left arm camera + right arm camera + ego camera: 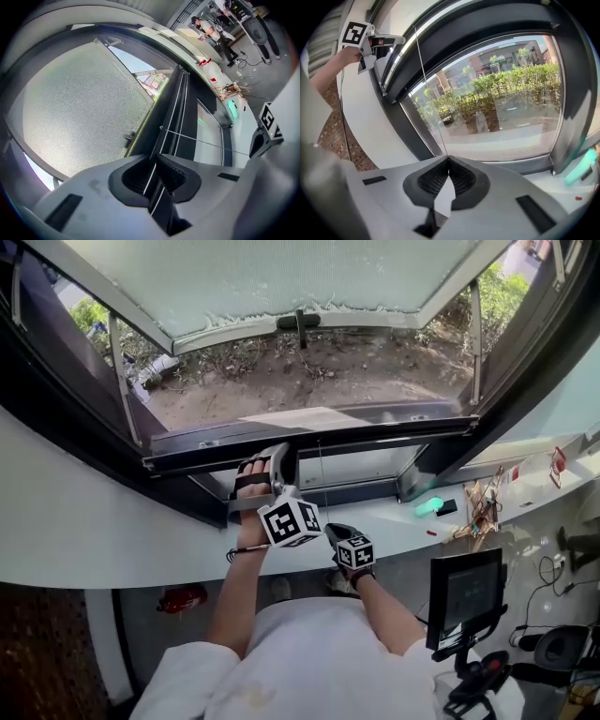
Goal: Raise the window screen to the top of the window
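In the head view the window screen's dark bottom rail [394,441] runs across the window opening. My left gripper [278,454] is shut on it near its left part. In the left gripper view the pads [157,164] clamp the rail [180,108], which has thin white lines along it. A thin pull cord [321,484] hangs from the rail's middle. Lower and to the right, my right gripper [330,529] is shut on this cord. Seen from the right gripper, the cord [429,89] rises taut from the closed jaws [449,161] towards the rail.
The frosted sash [281,277] is swung outward above, its handle [298,324] on the lower edge. A white sill [112,540] runs below the frame, with a green object [427,506] and tangled wires [483,507] on it. A monitor [466,596] stands at the right.
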`<state>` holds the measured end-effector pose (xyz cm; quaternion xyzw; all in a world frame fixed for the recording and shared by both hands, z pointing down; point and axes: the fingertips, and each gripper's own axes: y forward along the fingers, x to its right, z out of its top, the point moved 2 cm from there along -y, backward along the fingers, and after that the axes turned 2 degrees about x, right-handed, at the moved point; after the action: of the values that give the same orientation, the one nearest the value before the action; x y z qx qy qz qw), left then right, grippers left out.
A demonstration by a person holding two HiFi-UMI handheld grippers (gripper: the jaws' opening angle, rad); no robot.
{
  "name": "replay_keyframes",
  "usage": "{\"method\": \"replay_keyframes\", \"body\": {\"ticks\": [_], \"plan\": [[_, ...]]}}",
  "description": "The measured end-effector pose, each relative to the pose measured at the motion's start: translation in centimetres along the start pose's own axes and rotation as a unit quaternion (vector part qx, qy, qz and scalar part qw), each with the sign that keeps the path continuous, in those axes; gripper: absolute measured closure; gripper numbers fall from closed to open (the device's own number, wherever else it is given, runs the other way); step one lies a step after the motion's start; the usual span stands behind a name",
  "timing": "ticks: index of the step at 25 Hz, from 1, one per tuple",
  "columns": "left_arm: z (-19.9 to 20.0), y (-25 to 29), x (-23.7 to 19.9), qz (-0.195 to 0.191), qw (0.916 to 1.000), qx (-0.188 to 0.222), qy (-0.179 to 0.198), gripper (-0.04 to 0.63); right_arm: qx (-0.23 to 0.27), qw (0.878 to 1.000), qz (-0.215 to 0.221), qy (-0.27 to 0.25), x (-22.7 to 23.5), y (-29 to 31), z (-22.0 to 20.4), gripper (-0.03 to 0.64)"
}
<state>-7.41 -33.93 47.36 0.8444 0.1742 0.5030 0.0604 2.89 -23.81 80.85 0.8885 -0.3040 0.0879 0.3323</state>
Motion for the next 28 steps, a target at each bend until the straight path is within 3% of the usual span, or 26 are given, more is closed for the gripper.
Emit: {"method": "replay_keyframes", "body": {"ticks": [7,18,28], "plan": [[1.7,-1.0,-2.6,0.023,0.9993,0.026,-0.012,0.551,0.035,0.999,0.008,0.000,-1.0,0.1,3.0,0.614],[2.1,-1.1,-3.3,0.024,0.9991,0.032,-0.016,0.551,0.035,0.999,0.015,-0.039,-2.1,-0.2,3.5,0.614],[2.3,-1.2,-3.3,0.027,0.9979,0.040,-0.041,0.551,0.066,0.998,0.017,0.010,-1.2,-0.9,3.5,0.614]]}}
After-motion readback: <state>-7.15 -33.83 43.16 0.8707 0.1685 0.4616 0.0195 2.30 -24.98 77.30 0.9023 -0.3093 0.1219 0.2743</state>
